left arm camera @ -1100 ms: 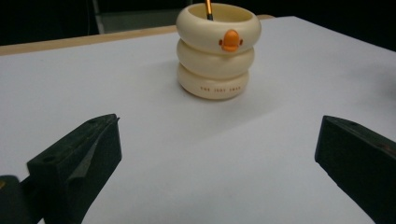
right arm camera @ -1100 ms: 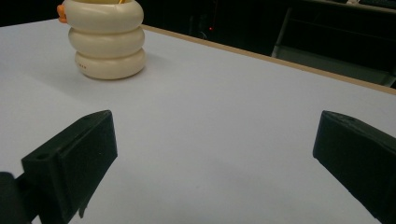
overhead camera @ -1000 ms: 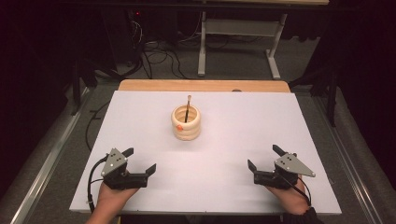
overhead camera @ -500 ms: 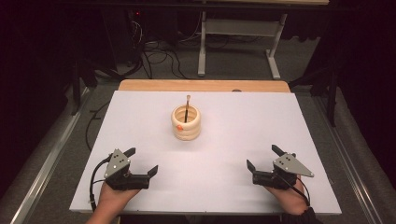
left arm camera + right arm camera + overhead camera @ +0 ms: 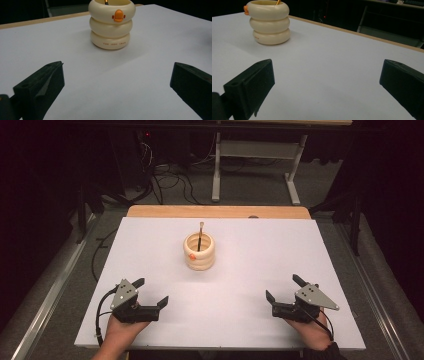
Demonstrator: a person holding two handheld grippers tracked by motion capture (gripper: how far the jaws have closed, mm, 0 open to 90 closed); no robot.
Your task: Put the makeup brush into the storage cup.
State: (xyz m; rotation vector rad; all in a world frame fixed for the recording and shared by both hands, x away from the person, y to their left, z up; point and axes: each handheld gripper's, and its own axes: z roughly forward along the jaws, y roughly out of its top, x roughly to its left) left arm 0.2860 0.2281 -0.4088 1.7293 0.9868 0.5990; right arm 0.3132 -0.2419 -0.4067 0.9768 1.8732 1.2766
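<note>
Almost nothing has moved over the last second: left gripper (image 5: 152, 293) and right gripper (image 5: 283, 287) rest released at the bench's (image 5: 250, 265) lower corners. The holder (image 5: 199, 251) with its brush (image 5: 200, 234) stands mid-frame, untouched; work hasn't begun.

I held my left gripper (image 5: 151, 291) low at the near left of the table, my left hand (image 5: 120, 332) wrapped under its body and my forearm coming in from the bottom edge. Its jaws stood wide apart, pointing forward and inward, with nothing between them. In the left gripper view the two black jaws rose far apart at either side. My right gripper (image 5: 283, 287) sat at the near right, mirrored, my right hand (image 5: 310, 330) gripping it from below, a dark sleeve at the wrist. Its jaws also gaped wide and held nothing. Cables trailed back from both grippers toward me.
</note>
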